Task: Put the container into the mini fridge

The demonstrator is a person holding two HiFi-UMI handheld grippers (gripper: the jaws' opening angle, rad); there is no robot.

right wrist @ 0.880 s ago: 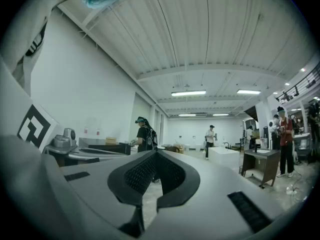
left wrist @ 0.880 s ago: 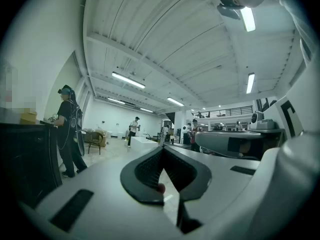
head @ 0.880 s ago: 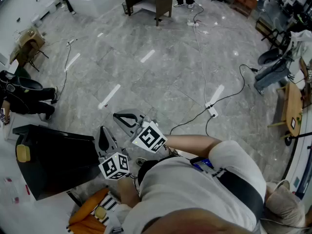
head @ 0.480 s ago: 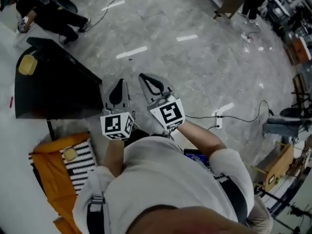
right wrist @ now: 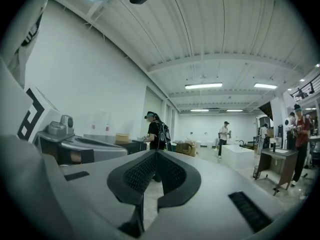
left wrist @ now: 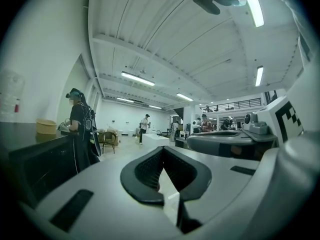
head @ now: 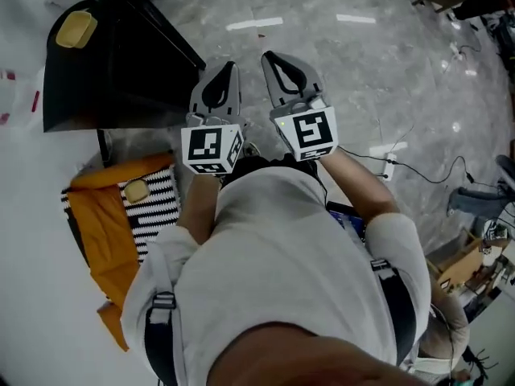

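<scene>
Marble floor (head: 362,71) spreads beyond left tool (head: 227,71) and right tool (head: 275,61), both closed, empty; container (head: 76,29) upright atop mini fridge (head: 113,71).

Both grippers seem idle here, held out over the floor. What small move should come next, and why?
Probably swing the left gripper down and to the left, toward the small yellow container on the striped cloth, opening its jaws on the way. Both it and the right gripper are shut, empty and held level over the floor beside the black mini fridge, so nothing is grasped yet.
</scene>
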